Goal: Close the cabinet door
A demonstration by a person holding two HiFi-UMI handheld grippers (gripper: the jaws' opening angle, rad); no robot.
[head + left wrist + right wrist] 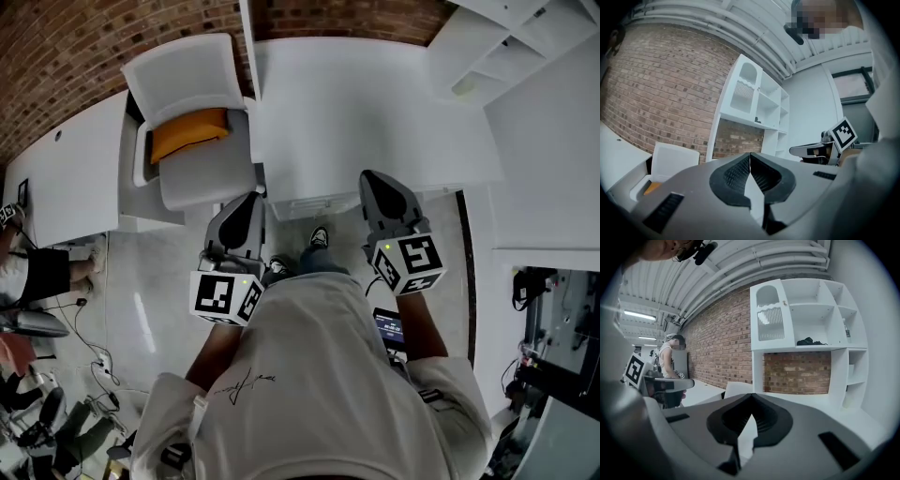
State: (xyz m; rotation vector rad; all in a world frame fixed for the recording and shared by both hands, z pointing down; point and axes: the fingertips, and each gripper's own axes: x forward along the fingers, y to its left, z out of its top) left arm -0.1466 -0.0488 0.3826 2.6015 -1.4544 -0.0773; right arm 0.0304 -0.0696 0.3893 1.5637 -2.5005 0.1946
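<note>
L gripper & R gripper: jaws pressed together, nothing held; cabinet door far ahead at 1 o'clock.
Both grippers are held side by side in front of the person, tips at the near edge of the white table; in each gripper view the jaws are seen meeting at the tips w/ nothing between. A white chair w/ an orange cushion is seen at 11 o'clock of the L gripper. Beyond the table, the white shelf unit is set against the brick wall. The arch-windowed cabinet door is found in its top-left compartment, looking flush w/ the unit's front. A dark item is seen at 3 o'clock of the door.
</note>
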